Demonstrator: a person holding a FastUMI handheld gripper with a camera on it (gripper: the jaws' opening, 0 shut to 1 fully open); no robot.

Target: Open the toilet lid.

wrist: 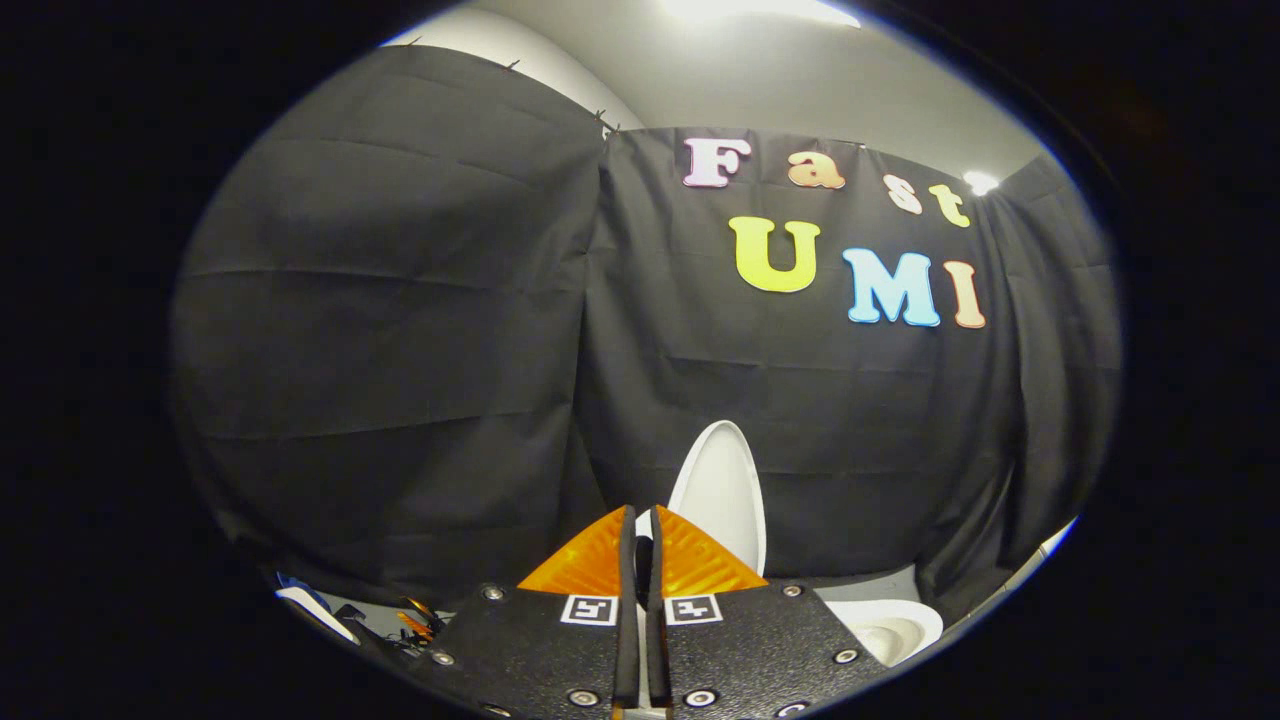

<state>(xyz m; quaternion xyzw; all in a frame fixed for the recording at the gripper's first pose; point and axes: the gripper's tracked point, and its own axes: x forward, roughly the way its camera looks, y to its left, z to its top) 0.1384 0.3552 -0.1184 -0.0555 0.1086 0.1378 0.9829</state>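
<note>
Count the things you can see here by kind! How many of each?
Toilet lid, standing up open: 1
Toilet bowl, beside the fingers: 1
Hand-held gripper, fingers nearly together with nothing between them: 1
Ceiling lights: 2
Total: 5

Toilet lid point(722, 495) upright beyond tongs point(641, 540), bowl point(885, 630) right
</note>
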